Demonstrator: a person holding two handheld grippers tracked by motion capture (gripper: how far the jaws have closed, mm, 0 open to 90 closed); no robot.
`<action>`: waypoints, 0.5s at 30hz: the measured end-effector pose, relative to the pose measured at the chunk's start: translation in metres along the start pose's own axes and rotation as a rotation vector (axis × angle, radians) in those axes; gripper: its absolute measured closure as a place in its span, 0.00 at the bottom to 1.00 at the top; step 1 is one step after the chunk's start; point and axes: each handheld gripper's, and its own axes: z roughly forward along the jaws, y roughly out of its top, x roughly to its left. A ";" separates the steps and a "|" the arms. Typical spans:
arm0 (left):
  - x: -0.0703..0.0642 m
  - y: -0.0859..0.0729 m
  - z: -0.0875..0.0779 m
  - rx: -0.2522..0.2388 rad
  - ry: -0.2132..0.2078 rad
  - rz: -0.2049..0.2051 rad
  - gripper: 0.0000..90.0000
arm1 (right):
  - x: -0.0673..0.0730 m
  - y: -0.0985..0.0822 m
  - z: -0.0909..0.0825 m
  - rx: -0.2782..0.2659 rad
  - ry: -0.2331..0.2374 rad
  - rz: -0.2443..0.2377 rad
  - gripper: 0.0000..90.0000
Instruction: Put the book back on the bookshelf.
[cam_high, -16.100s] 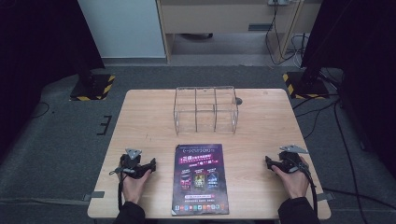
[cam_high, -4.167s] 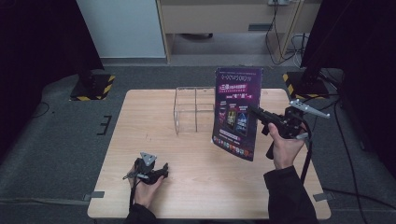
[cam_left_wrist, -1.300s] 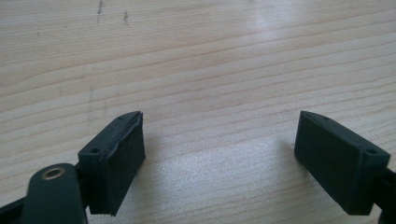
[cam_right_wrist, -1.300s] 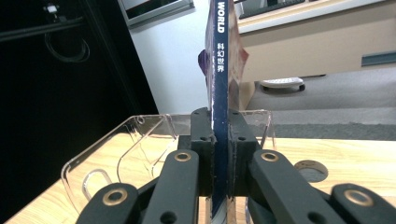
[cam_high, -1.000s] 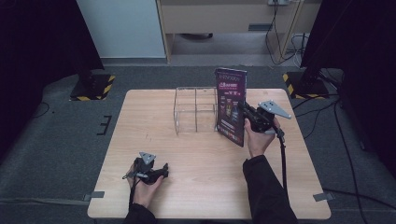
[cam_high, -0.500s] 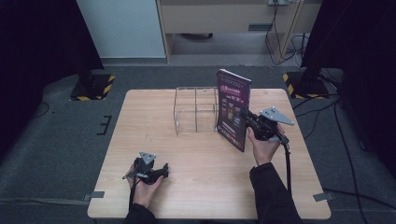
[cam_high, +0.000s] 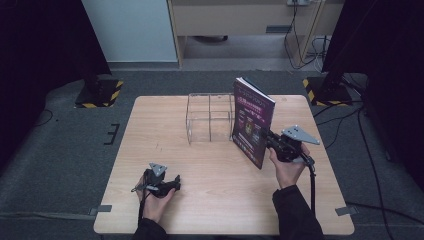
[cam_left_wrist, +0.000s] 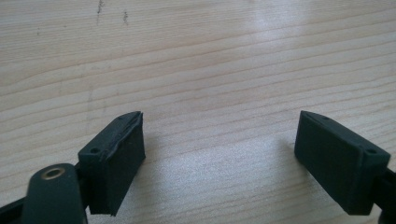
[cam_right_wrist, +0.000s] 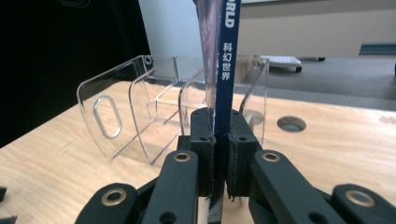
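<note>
My right gripper (cam_high: 267, 138) is shut on a dark magazine (cam_high: 252, 121), holding it upright and a little tilted just right of the clear acrylic rack (cam_high: 210, 118). Seen from the right gripper view, its blue spine (cam_right_wrist: 225, 65) rises from between the closed jaws, with the rack's clear dividers (cam_right_wrist: 140, 98) close behind and to the left. My left gripper (cam_high: 172, 185) rests on the table near the front left. Its pads (cam_left_wrist: 116, 154) stand wide apart with bare wood between them.
The wooden table (cam_high: 150, 135) has a round cable hole (cam_right_wrist: 291, 123) to the right of the rack. Black stands with yellow-striped bases (cam_high: 97, 92) flank the table on the grey floor. A cable (cam_high: 312, 190) trails from the right gripper.
The right hand has carried the magazine to the right and slightly down, away from the rack's front. The left gripper has stayed put.
</note>
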 end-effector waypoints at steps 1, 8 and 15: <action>0.000 0.000 0.000 0.000 0.000 0.000 0.17 | 0.001 -0.005 -0.005 0.012 -0.002 -0.002 0.93; 0.000 0.000 0.000 0.000 0.000 -0.001 0.17 | 0.002 -0.019 -0.017 0.040 -0.018 -0.007 0.93; 0.000 0.000 0.000 0.000 0.000 -0.002 0.17 | 0.003 -0.027 -0.024 0.062 -0.030 -0.014 0.93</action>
